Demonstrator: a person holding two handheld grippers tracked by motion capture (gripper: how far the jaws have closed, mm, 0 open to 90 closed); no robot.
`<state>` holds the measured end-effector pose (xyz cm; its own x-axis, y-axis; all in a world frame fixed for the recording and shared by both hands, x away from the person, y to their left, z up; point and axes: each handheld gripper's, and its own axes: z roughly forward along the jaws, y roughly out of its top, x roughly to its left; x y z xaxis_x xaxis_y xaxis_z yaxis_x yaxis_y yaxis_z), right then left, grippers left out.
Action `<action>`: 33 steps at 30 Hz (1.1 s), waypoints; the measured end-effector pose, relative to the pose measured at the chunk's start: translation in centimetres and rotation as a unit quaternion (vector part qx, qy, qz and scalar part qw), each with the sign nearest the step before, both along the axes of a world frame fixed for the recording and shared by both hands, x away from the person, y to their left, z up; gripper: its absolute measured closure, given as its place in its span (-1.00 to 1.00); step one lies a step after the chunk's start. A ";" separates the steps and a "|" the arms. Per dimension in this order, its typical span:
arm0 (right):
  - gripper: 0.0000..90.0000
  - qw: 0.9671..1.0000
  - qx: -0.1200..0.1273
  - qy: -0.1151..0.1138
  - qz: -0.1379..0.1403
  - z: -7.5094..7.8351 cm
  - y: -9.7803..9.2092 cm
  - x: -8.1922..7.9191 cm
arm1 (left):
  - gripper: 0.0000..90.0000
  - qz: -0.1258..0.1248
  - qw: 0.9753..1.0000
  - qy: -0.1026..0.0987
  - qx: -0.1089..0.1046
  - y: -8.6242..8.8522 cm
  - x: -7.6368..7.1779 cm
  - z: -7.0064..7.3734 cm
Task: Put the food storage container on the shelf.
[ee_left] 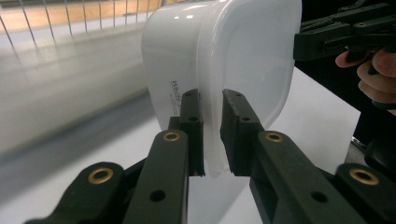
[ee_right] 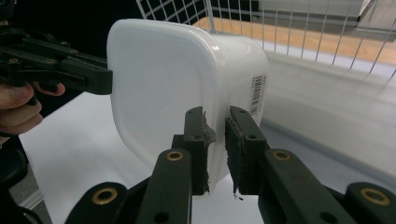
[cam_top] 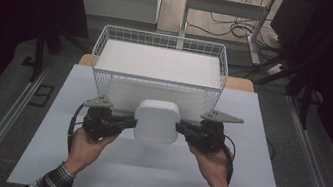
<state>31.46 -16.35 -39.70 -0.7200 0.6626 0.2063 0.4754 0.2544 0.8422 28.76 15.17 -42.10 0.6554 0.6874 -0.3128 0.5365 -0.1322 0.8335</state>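
A white plastic container (cam_top: 157, 121) with a lid is held between both grippers above the pale table, just in front of the wire basket (cam_top: 103, 42). My left gripper (cam_top: 129, 124) is shut on the rim at the container's (ee_left: 224, 60) left side; its jaws pinch the lid's edge. My right gripper (cam_top: 183, 129) is shut on the rim at the opposite side of the container (ee_right: 177, 79), which carries a barcode label (ee_right: 257, 95). In the left gripper view the other gripper (ee_left: 345, 35) shows at the container's far edge.
The white wire basket stands at the table's far side on a wooden board (cam_top: 239, 84), with a flat white bottom (cam_top: 159, 63). The pale table sheet (cam_top: 151, 177) stretches toward the person. Dark floor, metal rails (cam_top: 3, 123) and cables (cam_top: 230, 28) surround the table.
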 end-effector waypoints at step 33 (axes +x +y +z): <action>0.72 0.999 0.030 -0.035 -0.029 11.1 2.8 8.9 | 0.77 0.011 1.000 -0.020 -0.012 2.5 9.3 11.9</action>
<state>40.37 -13.60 -28.57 -0.6955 0.6909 0.1972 0.4269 0.1766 0.8869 38.08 17.70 -30.17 0.6527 0.6943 -0.3032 0.5059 -0.1016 0.8566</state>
